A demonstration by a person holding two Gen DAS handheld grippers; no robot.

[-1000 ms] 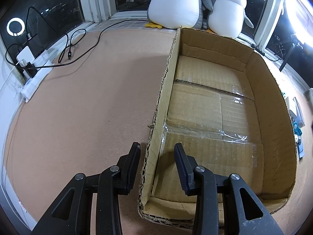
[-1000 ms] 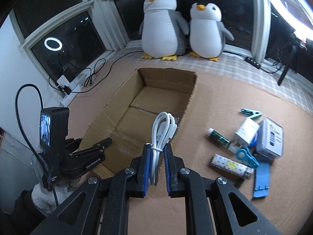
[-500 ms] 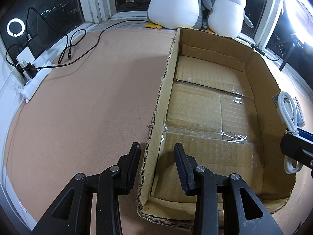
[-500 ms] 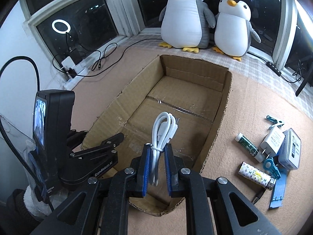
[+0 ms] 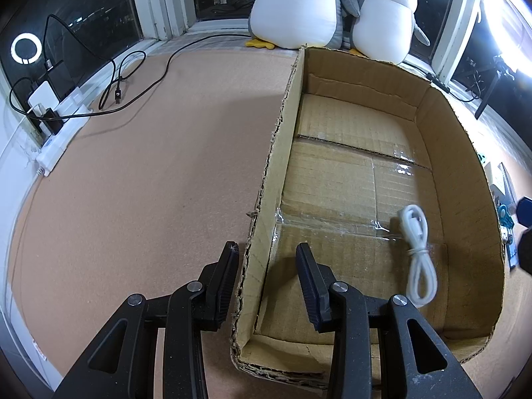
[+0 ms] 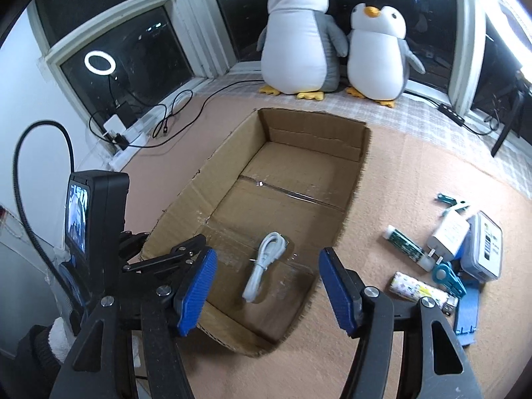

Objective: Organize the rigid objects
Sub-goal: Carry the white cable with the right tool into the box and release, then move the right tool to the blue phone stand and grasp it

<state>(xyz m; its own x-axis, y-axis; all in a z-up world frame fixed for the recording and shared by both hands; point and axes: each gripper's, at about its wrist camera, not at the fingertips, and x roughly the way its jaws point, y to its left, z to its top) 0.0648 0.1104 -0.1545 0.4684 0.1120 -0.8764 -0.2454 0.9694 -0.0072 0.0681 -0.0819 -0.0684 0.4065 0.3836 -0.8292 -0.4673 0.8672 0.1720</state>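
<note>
Cable (image 6: 264,266) lies in box (image 6: 352,196). Right gripper (image 6: 267,291) wide apart, empty: lift clear w/o snagging wall. Left gripper (image 5: 266,276) apart, straddles box edge.

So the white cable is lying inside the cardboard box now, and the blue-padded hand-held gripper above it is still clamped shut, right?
Not quite. The white cable does lie on the floor of the cardboard box, but the right hand-held gripper with the blue pads is wide open, its jaws spread apart and holding nothing. The right wrist view shows this clearly.
</note>
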